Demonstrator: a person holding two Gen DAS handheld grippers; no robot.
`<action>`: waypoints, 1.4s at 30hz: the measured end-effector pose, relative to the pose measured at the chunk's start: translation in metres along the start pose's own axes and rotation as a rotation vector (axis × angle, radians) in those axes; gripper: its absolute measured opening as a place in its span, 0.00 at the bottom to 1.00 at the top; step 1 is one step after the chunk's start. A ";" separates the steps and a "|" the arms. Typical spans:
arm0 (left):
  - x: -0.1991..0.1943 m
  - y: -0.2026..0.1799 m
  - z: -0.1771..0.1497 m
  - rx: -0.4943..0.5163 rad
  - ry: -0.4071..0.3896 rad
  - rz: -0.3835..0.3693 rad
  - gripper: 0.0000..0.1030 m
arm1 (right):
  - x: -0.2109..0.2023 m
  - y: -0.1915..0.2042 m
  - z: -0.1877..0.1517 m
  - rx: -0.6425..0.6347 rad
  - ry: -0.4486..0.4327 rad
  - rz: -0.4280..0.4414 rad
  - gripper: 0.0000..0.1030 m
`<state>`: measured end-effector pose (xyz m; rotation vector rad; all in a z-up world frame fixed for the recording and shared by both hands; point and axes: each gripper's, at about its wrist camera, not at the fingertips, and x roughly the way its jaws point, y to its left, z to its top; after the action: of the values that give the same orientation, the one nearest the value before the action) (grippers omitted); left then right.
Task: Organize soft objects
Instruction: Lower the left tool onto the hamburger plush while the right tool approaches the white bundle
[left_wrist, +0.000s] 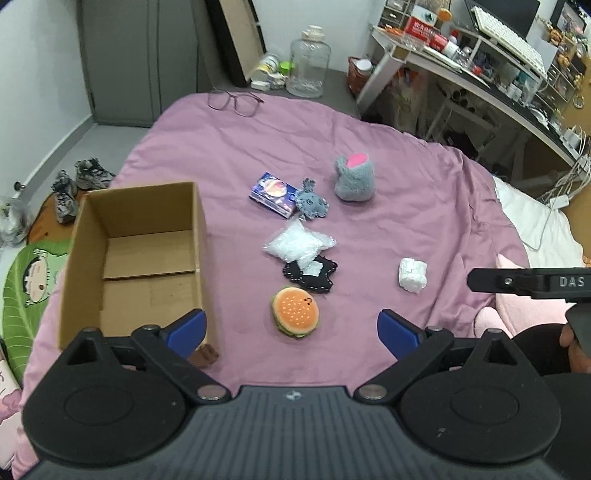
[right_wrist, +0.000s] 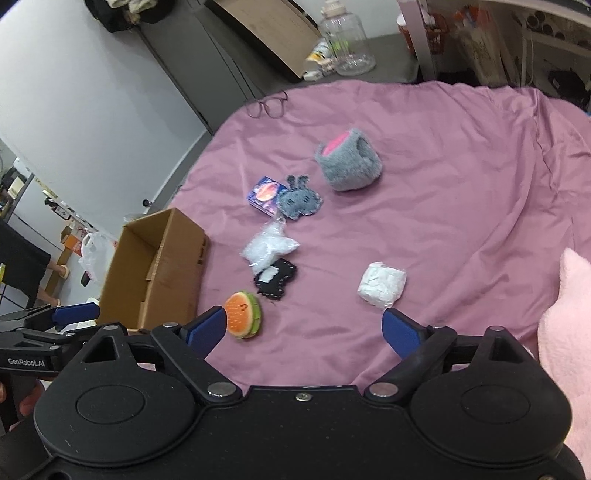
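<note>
Bed (left_wrist: 369, 140), purple cover, carries all items. Open cardboard box (left_wrist: 136, 258) at left, empty. Grey plush (left_wrist: 354, 177) far; hamburger plush (left_wrist: 295, 312) near, just right of box. Left gripper (left_wrist: 291, 328) and right gripper (right_wrist: 304, 328): fingers spread wide, holding nothing, path unobstructed.

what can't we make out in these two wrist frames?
- Black plush: partly under the clear bag, both views; shape unclear.
- Box floor: near wall hides most of it in the right view.
- Brown thing by the box corner: behind the left gripper finger.
- Pink plush: cut off at right edge.
</note>
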<state>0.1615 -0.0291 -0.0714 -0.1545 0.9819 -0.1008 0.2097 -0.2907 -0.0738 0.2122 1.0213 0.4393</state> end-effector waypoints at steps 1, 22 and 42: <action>0.006 0.001 0.002 -0.002 0.011 -0.012 0.94 | 0.003 -0.002 0.002 0.003 0.002 -0.001 0.88; 0.125 -0.006 0.021 0.086 0.259 -0.040 0.77 | 0.091 -0.056 0.026 0.122 0.143 -0.042 0.78; 0.195 -0.011 0.022 0.116 0.412 -0.029 0.77 | 0.136 -0.076 0.024 0.158 0.230 -0.054 0.61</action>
<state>0.2874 -0.0684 -0.2167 -0.0412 1.3807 -0.2217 0.3100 -0.2967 -0.1954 0.2791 1.2859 0.3396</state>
